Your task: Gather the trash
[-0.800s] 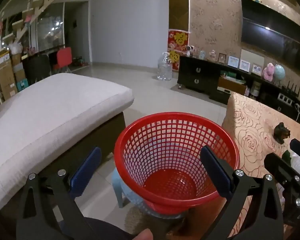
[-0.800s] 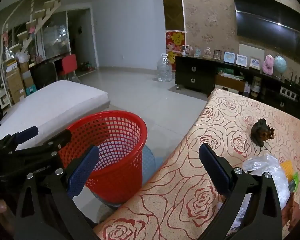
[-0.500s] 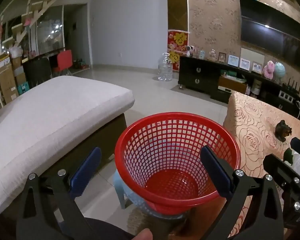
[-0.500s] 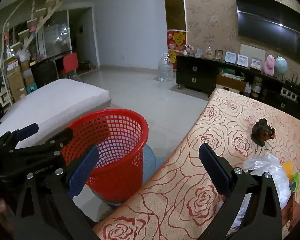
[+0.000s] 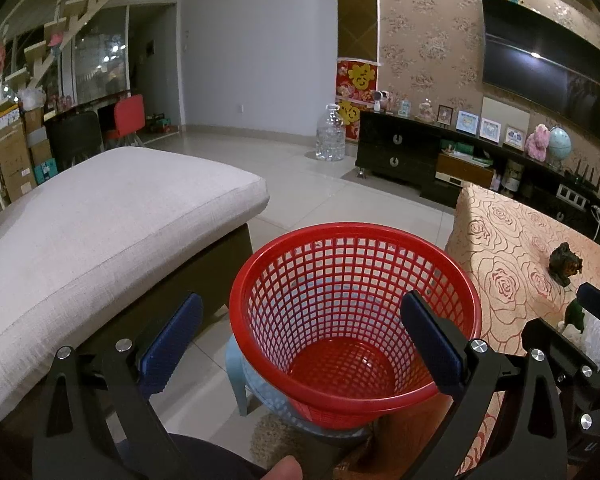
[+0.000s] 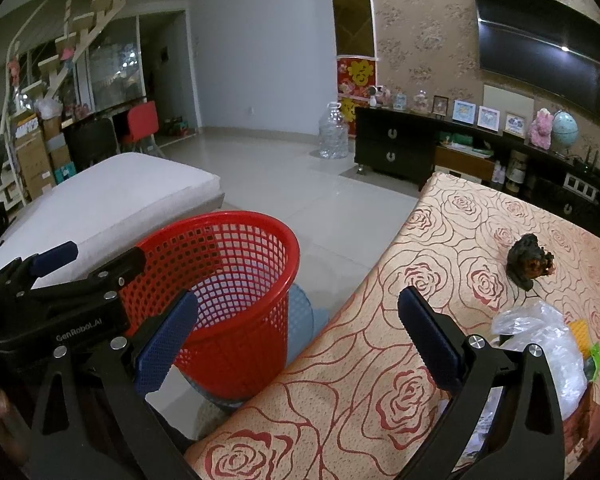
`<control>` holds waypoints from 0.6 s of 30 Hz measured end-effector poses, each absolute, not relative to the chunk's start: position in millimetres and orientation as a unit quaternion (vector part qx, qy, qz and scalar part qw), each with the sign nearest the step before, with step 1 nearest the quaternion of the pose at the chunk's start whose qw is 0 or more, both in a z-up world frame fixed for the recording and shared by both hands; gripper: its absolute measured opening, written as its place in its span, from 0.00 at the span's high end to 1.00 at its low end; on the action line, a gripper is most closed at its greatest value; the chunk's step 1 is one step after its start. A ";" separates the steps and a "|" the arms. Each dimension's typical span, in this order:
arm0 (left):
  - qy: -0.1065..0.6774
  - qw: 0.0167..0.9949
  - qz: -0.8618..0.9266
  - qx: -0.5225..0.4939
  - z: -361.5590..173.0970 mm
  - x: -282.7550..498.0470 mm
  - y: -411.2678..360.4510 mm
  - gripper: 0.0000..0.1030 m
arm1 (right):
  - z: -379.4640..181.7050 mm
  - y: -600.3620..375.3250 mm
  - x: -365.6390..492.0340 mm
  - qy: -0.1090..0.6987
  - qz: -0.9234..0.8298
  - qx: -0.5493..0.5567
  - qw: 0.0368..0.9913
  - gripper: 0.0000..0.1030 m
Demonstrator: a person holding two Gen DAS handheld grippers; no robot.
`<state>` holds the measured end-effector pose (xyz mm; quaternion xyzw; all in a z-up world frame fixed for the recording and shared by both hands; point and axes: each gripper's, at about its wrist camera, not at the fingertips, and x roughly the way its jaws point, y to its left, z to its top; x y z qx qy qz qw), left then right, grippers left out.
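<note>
Both of my grippers are spread wide with nothing in them: my left gripper [image 5: 300, 340] hangs over the red basket [image 5: 356, 312], and my right gripper [image 6: 298, 336] hangs over the edge of the table [image 6: 440, 248]. From the right wrist view I can see my left gripper [image 6: 56, 264] too, just beside the basket [image 6: 228, 292]. Going from big to small, the white cushion [image 5: 100, 232] fills the left side, well apart from the table with its rose cloth [image 5: 512, 240]. Between them sits the red basket, upright on a light blue stool [image 5: 252, 380], close against the table edge. I see no trash inside it. On the table, near my right gripper's right finger, lies a crumpled clear plastic bag [image 6: 540, 336], and that is the trash. Orange and green bits [image 6: 588, 344] show beside it, but I cannot tell what they are. Farther back on the cloth stands 1 small dark figure [image 6: 528, 260], apart from the bag. My thumb [image 5: 282, 470] peeks in at the bottom of the left wrist view.
</note>
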<state>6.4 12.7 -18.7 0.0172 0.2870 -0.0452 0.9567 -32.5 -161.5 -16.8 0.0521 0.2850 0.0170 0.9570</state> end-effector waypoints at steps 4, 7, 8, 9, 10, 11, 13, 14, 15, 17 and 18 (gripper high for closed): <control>0.288 0.957 -0.044 0.014 -19.9 7.4 14.9 0.07 | -18.6 -161.5 -31.7 0.289 0.019 0.054 0.956 0.06; 0.288 0.956 -0.044 0.015 -20.4 7.6 15.6 0.07 | -19.2 -161.4 -31.8 0.289 0.019 0.054 0.956 0.06; 0.288 0.957 -0.044 0.014 -20.2 7.6 15.7 0.07 | -19.1 -161.2 -31.9 0.288 0.019 0.053 0.956 0.06; 0.288 0.957 -0.044 0.014 -20.2 7.7 15.7 0.07 | -18.9 -161.1 -31.8 0.289 0.018 0.051 0.956 0.06; 0.288 0.957 -0.044 0.014 -20.2 7.8 15.8 0.07 | -19.6 -160.8 -31.9 0.289 0.018 0.050 0.956 0.06; 0.288 0.957 -0.044 0.014 -20.1 7.7 15.8 0.07 | -19.5 -160.9 -31.6 0.290 0.018 0.050 0.955 0.06; 0.288 0.957 -0.044 0.014 -20.6 7.8 15.9 0.07 | -18.7 -161.3 -31.2 0.294 0.018 0.054 0.954 0.06; 0.288 0.957 -0.044 0.014 -20.8 7.8 16.1 0.07 | -18.9 -161.2 -31.2 0.295 0.018 0.054 0.954 0.06; 0.288 0.957 -0.044 0.014 -20.8 7.7 16.1 0.07 | -19.2 -161.3 -31.3 0.295 0.019 0.054 0.954 0.06; 0.288 0.957 -0.044 0.013 -20.6 7.9 16.1 0.07 | -19.3 -161.0 -31.8 0.289 0.018 0.048 0.956 0.06; 0.288 0.957 -0.044 0.014 -20.4 7.9 15.9 0.07 | -19.8 -161.0 -31.9 0.289 0.018 0.048 0.956 0.06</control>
